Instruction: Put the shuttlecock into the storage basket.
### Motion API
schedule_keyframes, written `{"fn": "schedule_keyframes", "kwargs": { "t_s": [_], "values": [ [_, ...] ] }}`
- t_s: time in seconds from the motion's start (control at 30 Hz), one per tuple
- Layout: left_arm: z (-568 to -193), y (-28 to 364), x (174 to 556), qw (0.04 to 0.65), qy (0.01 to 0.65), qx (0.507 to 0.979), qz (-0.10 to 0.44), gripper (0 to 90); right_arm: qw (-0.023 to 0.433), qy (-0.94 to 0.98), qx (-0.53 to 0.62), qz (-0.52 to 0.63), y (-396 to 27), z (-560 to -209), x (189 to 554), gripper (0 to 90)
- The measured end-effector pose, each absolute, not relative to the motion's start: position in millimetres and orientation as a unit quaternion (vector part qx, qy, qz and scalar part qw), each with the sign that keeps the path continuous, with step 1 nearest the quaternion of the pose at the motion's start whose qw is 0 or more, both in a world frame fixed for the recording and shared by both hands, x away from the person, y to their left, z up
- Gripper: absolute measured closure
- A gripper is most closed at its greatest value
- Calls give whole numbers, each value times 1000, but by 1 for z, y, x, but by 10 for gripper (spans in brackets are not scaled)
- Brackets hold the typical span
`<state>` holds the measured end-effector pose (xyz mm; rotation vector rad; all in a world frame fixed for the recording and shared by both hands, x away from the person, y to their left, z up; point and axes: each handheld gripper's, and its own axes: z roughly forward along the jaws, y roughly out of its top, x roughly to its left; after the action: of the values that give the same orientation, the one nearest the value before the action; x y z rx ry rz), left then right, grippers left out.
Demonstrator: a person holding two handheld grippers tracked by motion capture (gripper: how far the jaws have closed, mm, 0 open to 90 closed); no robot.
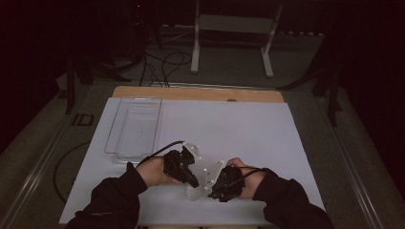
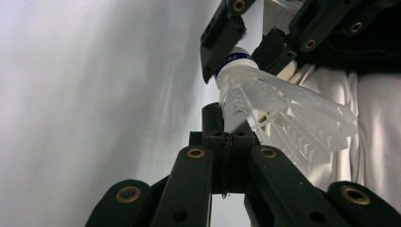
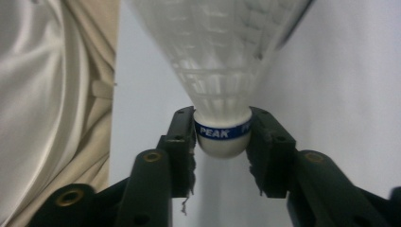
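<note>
right gripper view shows the white plastic shuttlecock with a blue band round its cork [image 3: 222,127] pointing cork-down toward the camera, long axis running straight up the frame, skirt flaring out past the top edge. the right gripper [image 3: 222,142] has its fingers [image 3: 182,142] set against both sides of the cork, holding it. left gripper view shows the left gripper [image 2: 226,130] with fingers fully closed, pinching the skirt's rim; the shuttlecock [image 2: 265,99] runs from cork at upper centre to skirt at lower right. high view: both grippers meet low in the frame, near the bottom edge of the white tabletop [image 1: 239,129]. a clear plastic tray [image 1: 136,129] lies at middle left, well apart, with bare tabletop across the centre and right.
</note>
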<state>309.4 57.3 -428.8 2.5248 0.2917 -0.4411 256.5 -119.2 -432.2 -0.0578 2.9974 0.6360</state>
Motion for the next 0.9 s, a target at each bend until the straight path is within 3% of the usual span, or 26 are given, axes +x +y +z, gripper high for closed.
{"fn": "schedule_keyframes", "kwargs": {
  "t_s": [0.23, 0.33, 0.4, 0.6, 0.9],
  "values": [
    [-421, 69, 313, 284, 124, 940, -146, 900, 31, 981, 50, 183, -130, -442, 268, 384],
    [-416, 74, 313, 284, 129, 941, -132, 900, 30, 980, 76, 179, -138, -444, 275, 318],
    [-413, 77, 313, 286, 132, 941, -126, 900, 34, 980, 87, 177, -140, -445, 277, 324],
    [-405, 85, 314, 289, 145, 940, -106, 900, 39, 980, 128, 147, -151, -455, 287, 110],
    [-397, 101, 315, 301, 167, 935, -86, 900, 34, 963, 165, 210, -176, -455, 296, 89]
  ]
}}
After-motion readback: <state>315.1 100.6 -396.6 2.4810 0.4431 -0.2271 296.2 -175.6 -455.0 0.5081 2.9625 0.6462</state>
